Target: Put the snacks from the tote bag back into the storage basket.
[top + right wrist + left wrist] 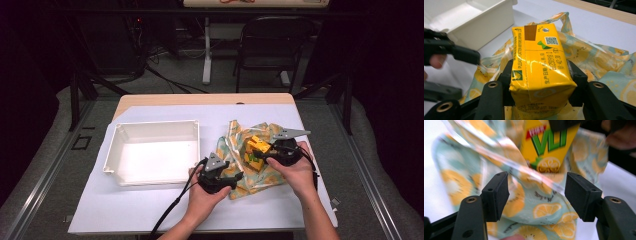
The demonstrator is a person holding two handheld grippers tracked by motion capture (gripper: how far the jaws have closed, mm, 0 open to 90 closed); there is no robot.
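Right gripper (270, 151) clamps yellow drink carton (540, 62); left gripper (536, 192) open astride fruit-print bag (524, 202); pinch bag, lift carton straight out

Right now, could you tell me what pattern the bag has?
Pale teal bag printed with orange citrus slices, clearest in the left gripper view.

Lab-like recording space, dark surroundings, folding chair (272, 47), floor cables (165, 75), paper-covered table (150, 210)
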